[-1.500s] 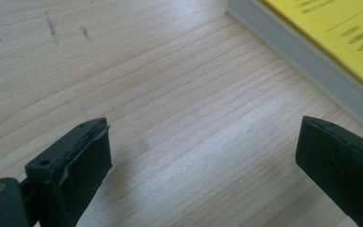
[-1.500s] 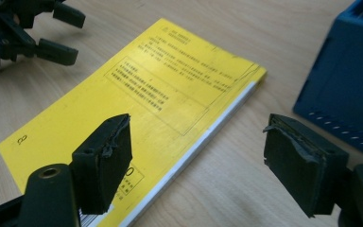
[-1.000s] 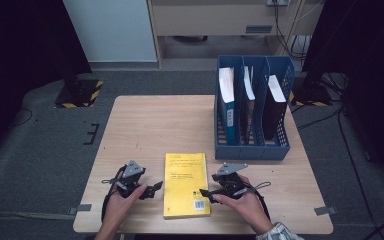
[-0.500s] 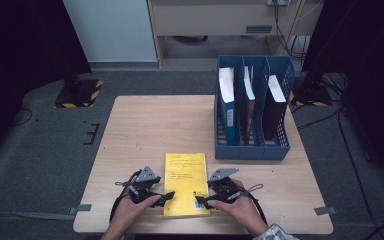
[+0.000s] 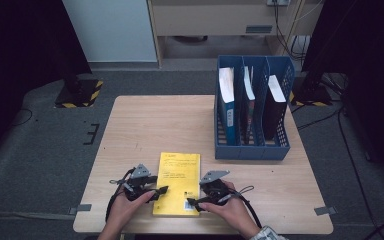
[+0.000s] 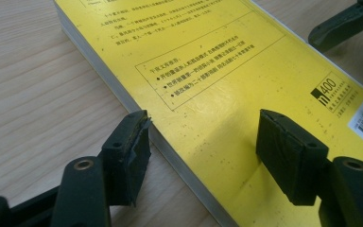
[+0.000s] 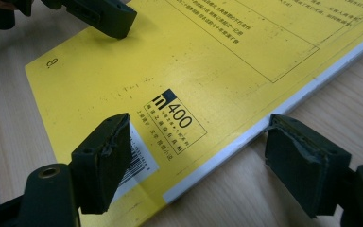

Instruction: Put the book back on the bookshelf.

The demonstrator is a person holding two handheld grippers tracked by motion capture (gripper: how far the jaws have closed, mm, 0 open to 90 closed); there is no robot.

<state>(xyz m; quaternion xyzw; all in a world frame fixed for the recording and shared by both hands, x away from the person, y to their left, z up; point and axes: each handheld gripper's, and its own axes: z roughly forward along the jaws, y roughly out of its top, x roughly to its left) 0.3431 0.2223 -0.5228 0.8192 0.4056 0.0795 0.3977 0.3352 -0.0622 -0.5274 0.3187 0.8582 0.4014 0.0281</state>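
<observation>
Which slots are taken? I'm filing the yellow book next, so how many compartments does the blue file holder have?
3, side by side in the blue file holder: the left, middle and right compartments each already hold an upright binder or book. Their floors are hidden, so thin items could be hidden.

Light wooden table, yellow book flat near front edge, blue file rack at right
</observation>
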